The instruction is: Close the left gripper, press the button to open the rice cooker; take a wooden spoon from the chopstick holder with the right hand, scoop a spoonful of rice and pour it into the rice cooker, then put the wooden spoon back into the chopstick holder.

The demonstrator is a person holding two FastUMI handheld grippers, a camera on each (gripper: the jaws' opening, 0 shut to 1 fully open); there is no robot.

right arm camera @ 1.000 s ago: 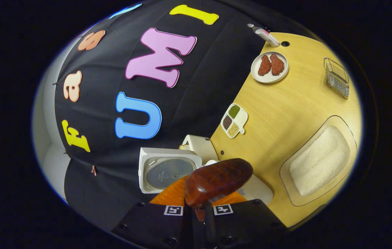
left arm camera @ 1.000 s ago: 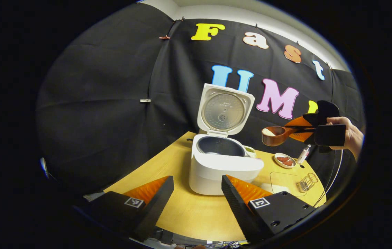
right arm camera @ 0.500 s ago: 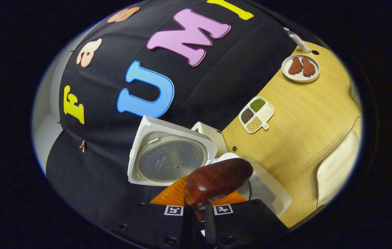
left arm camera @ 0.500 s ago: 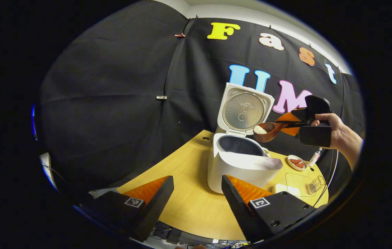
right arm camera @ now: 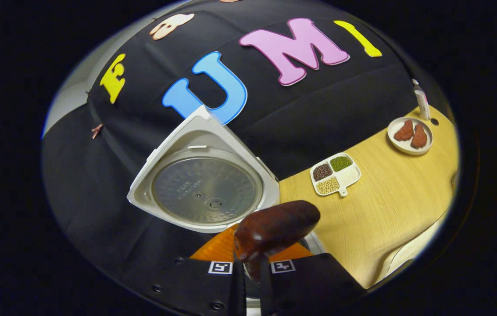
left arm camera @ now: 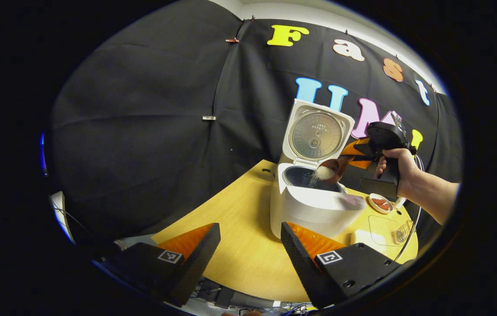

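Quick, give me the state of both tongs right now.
Left tongs: open, holding nothing.
Right tongs: shut on the wooden spoon, tipping rice into the open rice cooker.

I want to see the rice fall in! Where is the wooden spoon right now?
In the left gripper view, the wooden spoon is tipped over the rice cooker's open pot, below its raised lid, held by the right gripper.

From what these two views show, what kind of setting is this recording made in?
Most likely a staged kitchen booth, not a real kitchen: a wooden table set against a black cloth wall, with an open rice cooker, a divided dish of beans and a plate of meat.
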